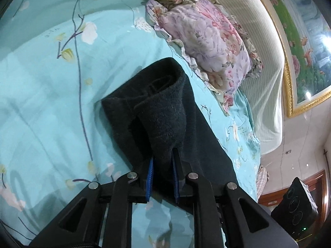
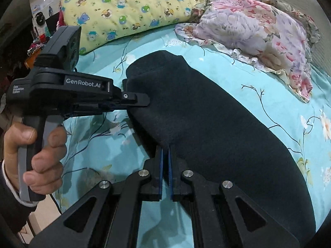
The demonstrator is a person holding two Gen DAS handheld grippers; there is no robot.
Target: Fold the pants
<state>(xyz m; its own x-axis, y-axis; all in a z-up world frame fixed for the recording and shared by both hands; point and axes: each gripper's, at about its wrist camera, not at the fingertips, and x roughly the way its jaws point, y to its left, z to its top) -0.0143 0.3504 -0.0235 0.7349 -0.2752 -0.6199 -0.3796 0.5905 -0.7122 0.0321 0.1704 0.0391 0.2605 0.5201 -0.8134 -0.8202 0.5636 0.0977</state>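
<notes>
Dark, fuzzy pants [image 2: 206, 119] lie lengthwise on a turquoise floral bed sheet [image 2: 269, 82]. My left gripper [image 1: 163, 157] is shut on a raised fold of the pants [image 1: 163, 115] and lifts it off the sheet. From the right wrist view, the left gripper [image 2: 142, 100] reaches in from the left and bites the pants' far end. My right gripper [image 2: 165, 146] is shut on the near edge of the pants, its blue pads almost touching.
A purple floral pillow [image 2: 258, 31] and a yellow bear-print pillow [image 2: 128, 10] lie at the head of the bed. A striped headboard [image 1: 262, 62] and framed picture [image 1: 306, 41] stand to the right. A dark speaker box [image 1: 293, 202] sits beside the bed.
</notes>
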